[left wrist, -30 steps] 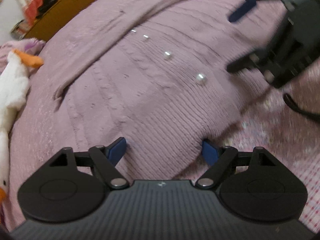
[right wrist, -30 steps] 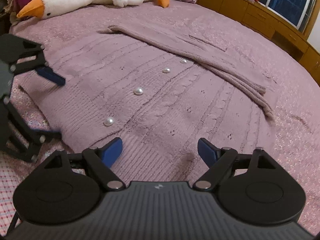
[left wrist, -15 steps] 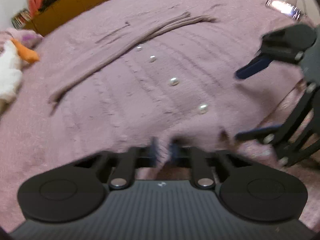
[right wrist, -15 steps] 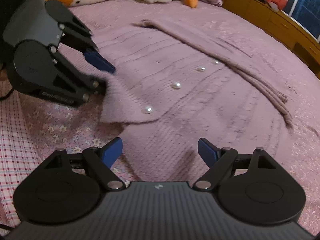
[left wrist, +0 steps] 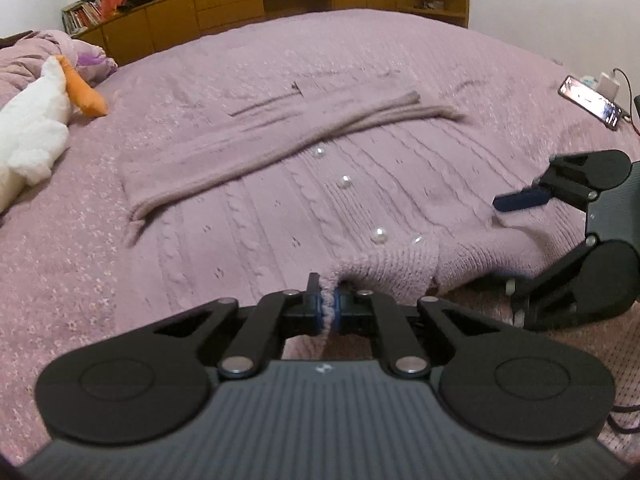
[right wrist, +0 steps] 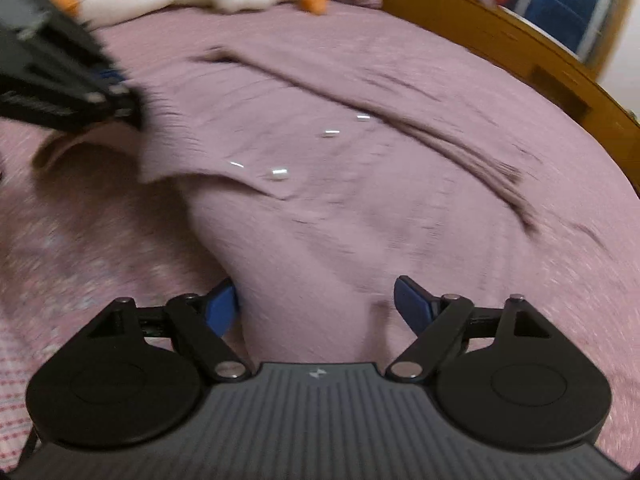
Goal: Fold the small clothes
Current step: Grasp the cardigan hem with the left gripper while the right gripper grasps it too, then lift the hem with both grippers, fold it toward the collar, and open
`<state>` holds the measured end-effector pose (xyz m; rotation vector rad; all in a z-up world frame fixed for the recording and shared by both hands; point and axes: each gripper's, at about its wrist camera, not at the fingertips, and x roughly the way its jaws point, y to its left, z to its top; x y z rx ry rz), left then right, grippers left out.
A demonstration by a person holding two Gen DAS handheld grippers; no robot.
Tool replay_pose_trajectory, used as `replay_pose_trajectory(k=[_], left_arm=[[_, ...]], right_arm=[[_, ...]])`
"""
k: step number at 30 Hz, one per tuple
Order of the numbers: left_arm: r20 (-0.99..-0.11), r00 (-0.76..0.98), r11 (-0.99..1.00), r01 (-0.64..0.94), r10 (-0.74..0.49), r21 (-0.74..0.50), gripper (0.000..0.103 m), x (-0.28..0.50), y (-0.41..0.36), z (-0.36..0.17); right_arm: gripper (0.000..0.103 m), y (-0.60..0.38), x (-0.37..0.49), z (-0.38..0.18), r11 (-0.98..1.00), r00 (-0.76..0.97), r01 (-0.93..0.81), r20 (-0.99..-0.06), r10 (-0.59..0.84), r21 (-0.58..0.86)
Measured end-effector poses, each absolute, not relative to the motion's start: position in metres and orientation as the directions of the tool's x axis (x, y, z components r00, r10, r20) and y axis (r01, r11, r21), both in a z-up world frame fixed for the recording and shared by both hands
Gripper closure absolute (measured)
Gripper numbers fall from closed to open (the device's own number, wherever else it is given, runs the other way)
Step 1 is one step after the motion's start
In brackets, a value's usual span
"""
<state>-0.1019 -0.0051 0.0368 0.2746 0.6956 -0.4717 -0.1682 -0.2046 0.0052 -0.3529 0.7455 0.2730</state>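
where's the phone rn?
Left wrist view, far right: the phone lies at the bed's edge beside a white charger, beyond the cardigan.

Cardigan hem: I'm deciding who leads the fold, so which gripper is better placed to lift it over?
Left. The left gripper is shut on the cardigan hem, raised. The right gripper has been closing, its pads not yet pressing the fabric between them.

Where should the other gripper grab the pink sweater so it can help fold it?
Probably the ribbed bottom hem of the sweater, at the corner right before the right gripper, coming in low from the near edge. The left gripper already pinches the other hem corner, so matching grips would lift the hem evenly. The right jaws have just been closing, cloth between them, not yet pinched.
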Motion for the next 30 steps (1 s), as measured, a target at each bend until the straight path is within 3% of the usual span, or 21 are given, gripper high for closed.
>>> replay_pose_trajectory(k=[1, 2, 3, 5, 18, 30], left_arm=[[-0.665, 0.671, 0.862, 0.501, -0.327, 0.082, 0.095, -0.101, -0.005, 0.039], [-0.661, 0.674, 0.863, 0.498, -0.33, 0.078, 0.095, -0.098, -0.005, 0.04], [-0.655, 0.678, 0.865, 0.497, -0.334, 0.074, 0.096, -0.096, -0.005, 0.042], [-0.646, 0.684, 0.865, 0.496, -0.339, 0.072, 0.096, -0.093, -0.005, 0.046], [-0.545, 0.774, 0.895, 0.436, -0.321, 0.091, 0.096, -0.043, -0.011, 0.092], [-0.459, 0.844, 0.931, 0.355, -0.277, 0.09, 0.096, 0.048, -0.025, 0.13]], right_arm=[[0.056, -0.21, -0.165, 0.007, 0.919, 0.698, -0.347, -0.706, 0.121, -0.186], [0.074, -0.215, -0.162, 0.009, 0.929, 0.694, -0.333, -0.708, 0.127, -0.16], [0.082, -0.22, -0.16, 0.012, 0.937, 0.692, -0.325, -0.707, 0.141, -0.131], [0.088, -0.224, -0.157, 0.02, 0.943, 0.704, -0.316, -0.692, 0.161, -0.101], [0.091, -0.234, -0.113, 0.077, 0.958, 0.82, -0.269, -0.546, 0.171, -0.104], [0.091, -0.246, -0.009, 0.126, 0.972, 0.88, -0.212, -0.452, 0.144, -0.103]])
